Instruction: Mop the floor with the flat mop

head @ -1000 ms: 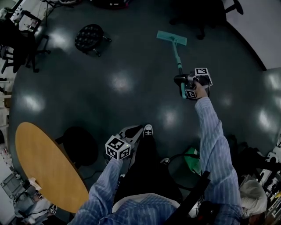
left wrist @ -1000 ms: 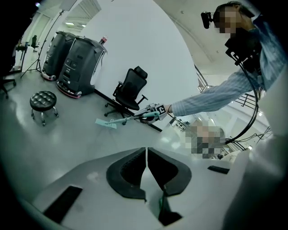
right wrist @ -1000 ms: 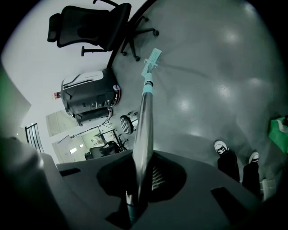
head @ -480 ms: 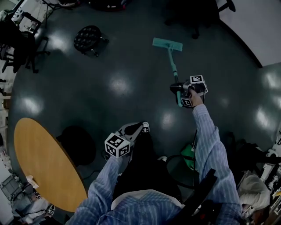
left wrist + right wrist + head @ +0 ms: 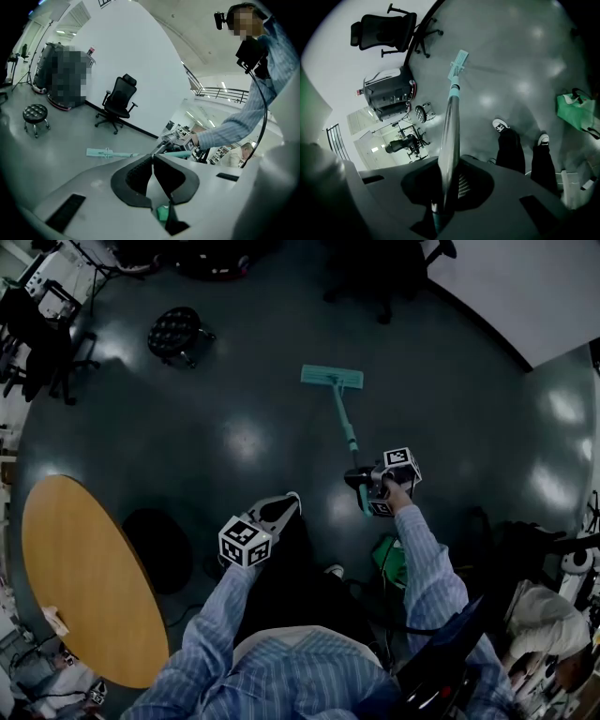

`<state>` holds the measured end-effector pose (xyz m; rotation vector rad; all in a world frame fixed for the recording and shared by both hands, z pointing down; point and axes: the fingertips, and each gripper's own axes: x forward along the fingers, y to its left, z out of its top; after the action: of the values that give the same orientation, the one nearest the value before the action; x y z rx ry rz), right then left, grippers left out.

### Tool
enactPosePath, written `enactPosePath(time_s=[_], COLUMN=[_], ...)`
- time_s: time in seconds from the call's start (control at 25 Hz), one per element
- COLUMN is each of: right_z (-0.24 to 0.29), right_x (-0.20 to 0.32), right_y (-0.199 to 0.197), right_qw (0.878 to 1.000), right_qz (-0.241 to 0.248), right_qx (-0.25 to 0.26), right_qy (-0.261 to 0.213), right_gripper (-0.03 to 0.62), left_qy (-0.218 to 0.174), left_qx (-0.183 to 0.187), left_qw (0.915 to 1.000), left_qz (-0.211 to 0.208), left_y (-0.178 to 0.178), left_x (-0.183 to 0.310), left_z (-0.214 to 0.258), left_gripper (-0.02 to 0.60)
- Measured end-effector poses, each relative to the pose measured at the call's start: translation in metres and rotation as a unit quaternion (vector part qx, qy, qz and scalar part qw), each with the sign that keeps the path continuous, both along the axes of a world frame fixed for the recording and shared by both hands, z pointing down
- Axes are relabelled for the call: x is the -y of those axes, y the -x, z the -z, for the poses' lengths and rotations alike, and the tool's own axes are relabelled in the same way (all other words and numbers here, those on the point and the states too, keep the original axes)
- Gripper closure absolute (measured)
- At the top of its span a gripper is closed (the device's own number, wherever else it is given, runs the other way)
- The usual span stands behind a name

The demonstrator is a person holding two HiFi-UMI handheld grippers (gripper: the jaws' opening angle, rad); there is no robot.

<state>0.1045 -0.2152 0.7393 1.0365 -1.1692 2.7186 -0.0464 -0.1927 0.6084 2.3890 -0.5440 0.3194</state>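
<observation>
In the head view, the right tongs [image 5: 364, 482] are clamped on the upper end of the mop [image 5: 344, 423], with that arm stretched forward. The left tongs [image 5: 284, 505] hang low by the person's leg, apart from the mop. The pole runs away from the right tongs, forward and a little left, down to the pad [image 5: 332, 379], which lies flat on the dark floor [image 5: 216, 437] well ahead of the feet. A stool [image 5: 174, 329] stands far left of the pad.

In the left gripper view, the left tongs [image 5: 152, 158] have their jaws pressed together with nothing between them. The mop [image 5: 110, 153] lies beyond, crossing the view with its pad to the left.

In the right gripper view, the right tongs [image 5: 445, 185] grip the pole, which runs straight out along the jaws to the pad [image 5: 458, 63].

The next stroke probably goes along that axis, as a push or pull by the right arm alone. To join in, the left tongs would have to reach forward and right.
</observation>
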Motion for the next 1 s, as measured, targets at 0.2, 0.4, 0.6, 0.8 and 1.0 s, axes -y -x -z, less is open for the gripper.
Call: enactPosePath(time_s=[0.2,0.4,0.6,0.8,1.0], right_z=[0.009,0.004,0.013,0.037,0.046], right_x=[-0.105,-0.207,-0.306,-0.39,-0.47], right_y=[0.008,0.011,0.012,0.015,0.0], right_qw=[1.0,1.0,0.999,0.998,0.998], right_qz=[0.014,0.025,0.04,0.047,0.054], right_qx=[0.001,0.011,0.013,0.021,0.028], right_qy=[0.011,0.008,0.012,0.021,0.029], right_gripper=[0.545,0.545,0.545,0.545,0.545], left_qy=[-0.008,-0.02,-0.032,-0.031,-0.028], left_qx=[0.0,0.003,-0.007,-0.015,-0.022], left_qw=[1.0,0.9998,0.9993,0.9993,0.9993], left_qz=[-0.004,0.001,0.015,0.016,0.006], left_y=[0.0,0.004,-0.003,-0.016,-0.032], left_x=[-0.06,-0.118,-0.179,-0.234,-0.275], left_z=[0.014,0.021,0.032,0.039,0.04], left_gripper=[0.566,0.566,0.566,0.566,0.566])
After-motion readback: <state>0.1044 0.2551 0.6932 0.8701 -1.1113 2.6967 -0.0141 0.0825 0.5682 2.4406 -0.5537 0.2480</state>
